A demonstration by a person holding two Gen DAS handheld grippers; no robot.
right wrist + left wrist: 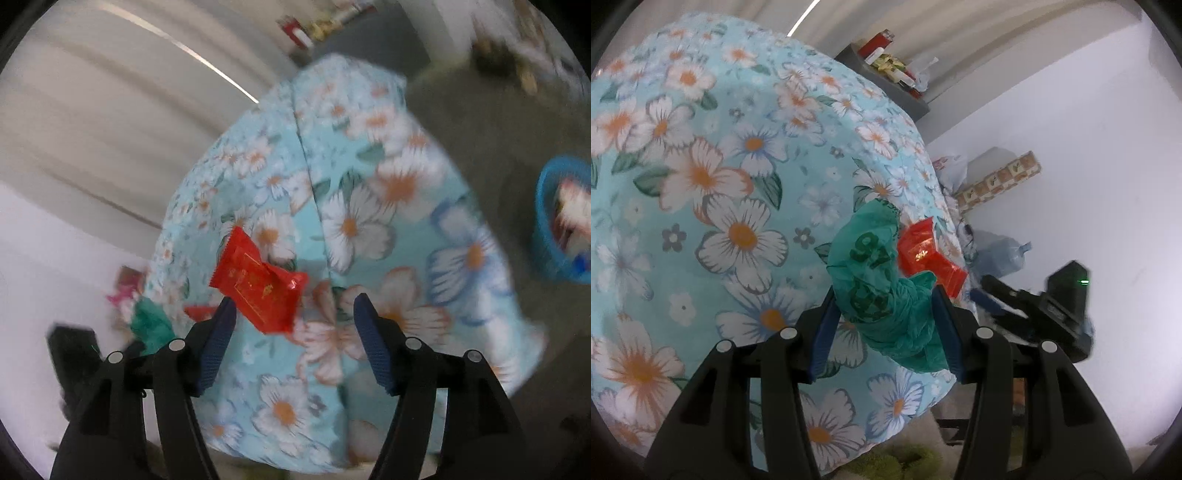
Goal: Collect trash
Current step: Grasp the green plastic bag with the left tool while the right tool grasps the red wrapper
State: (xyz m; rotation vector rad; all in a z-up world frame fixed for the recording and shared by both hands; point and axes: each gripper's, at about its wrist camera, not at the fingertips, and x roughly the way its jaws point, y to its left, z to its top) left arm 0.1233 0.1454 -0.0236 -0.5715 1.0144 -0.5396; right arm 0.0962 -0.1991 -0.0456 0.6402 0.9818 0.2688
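A pale blue bedcover printed with white and orange flowers point(713, 192) fills both wrist views, with white walls behind it and a grey floor to one side; a blue plastic basket point(546, 236) with scraps in it stands on that floor, well apart from the bed. The left gripper point(886, 325) is clamped on a crumpled green plastic bag with dark green print point(875, 273), its blue pads pressing the bunched film from both sides. The right gripper point(293, 339) stands with its jaws apart and nothing pressed between them; a flat red foil wrapper with gold print point(258, 282) sits just ahead of its left finger, over the bedcover beside the bag, and whether it rests there or is falling I cannot tell. The step in hand looks like dropping the wrapper at the bag; judging by this, the next move calls for seeing the wrapper inside the bag's mouth, then going for further litter. In the right wrist view the wrapper's long axis runs diagonally, its serrated end pointing up and left, its other end down and right.
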